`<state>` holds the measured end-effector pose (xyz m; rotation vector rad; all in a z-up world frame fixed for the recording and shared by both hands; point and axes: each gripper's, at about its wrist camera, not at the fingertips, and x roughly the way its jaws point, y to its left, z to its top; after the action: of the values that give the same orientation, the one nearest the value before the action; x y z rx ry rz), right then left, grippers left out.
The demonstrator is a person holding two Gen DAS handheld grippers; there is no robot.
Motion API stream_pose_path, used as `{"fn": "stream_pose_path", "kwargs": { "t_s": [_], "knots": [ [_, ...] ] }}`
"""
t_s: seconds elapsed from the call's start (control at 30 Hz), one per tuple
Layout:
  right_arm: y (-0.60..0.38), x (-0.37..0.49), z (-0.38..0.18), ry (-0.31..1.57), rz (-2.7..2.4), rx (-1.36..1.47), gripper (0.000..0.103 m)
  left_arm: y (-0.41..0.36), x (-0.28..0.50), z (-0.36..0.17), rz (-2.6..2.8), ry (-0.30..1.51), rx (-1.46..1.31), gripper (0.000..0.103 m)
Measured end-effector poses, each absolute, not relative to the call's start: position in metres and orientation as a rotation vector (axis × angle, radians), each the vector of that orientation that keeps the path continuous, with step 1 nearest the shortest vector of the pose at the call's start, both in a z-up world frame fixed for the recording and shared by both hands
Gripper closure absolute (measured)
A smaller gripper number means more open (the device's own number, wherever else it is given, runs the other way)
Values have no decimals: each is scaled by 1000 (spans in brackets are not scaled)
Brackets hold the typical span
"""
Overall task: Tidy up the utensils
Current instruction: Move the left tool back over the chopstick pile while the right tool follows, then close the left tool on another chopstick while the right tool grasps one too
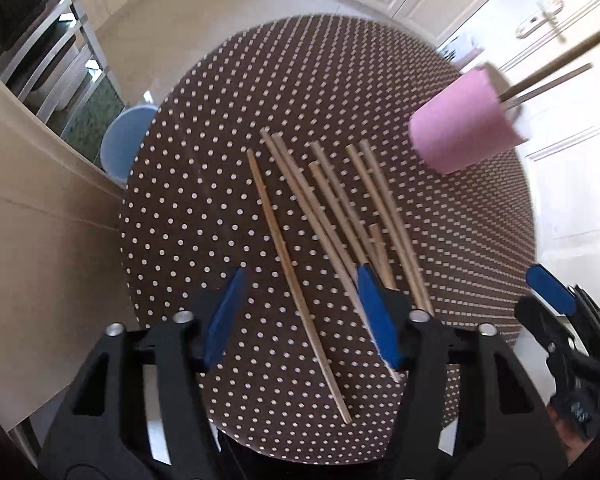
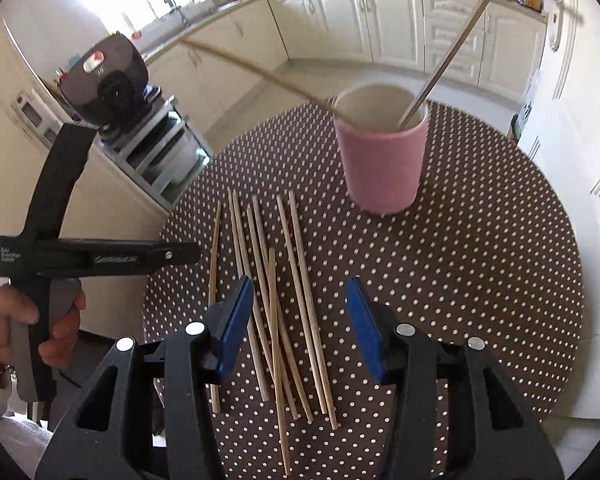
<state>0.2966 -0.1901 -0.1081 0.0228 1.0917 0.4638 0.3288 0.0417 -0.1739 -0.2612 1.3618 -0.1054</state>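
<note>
Wooden chopsticks (image 2: pixel 276 308) lie loose on the counter (image 2: pixel 480 280), some crossing: light, stiff, smooth, probably roll. Pinch one mid-shaft. Two stand in the pink cup (image 2: pixel 380 168). Left gripper (image 1: pixel 300 316) and right gripper (image 2: pixel 300 328) gape wide, empty.

Both wrist views overlook the shared table (image 1: pixel 220 208) closely.

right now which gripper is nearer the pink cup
Right, as a judgement. The right gripper hangs open above the loose chopsticks, with the pink cup just ahead. The left gripper, also open, is further left, the cup off to its right.
</note>
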Motion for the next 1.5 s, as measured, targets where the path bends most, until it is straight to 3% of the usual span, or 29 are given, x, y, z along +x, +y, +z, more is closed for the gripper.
{"fn": "stream_pose_path", "kwargs": {
  "t_s": [0.13,0.37,0.57,0.83,1.5],
  "knots": [
    [-185,302,-121,1150,473,13,57,42,341,-187,-77,1399,-275,58],
    [-172,314,-134,1198,501,-37,59,45,356,-206,-36,1442,-290,61],
    [-157,326,-143,1204,533,-153,68,44,366,-214,-2,1452,-288,63],
    [-152,350,-175,1279,546,-124,80,53,363,-216,-11,1444,-290,84],
    [-127,376,-194,1276,589,-197,92,54,365,-217,-7,1450,-290,84]
  ]
}}
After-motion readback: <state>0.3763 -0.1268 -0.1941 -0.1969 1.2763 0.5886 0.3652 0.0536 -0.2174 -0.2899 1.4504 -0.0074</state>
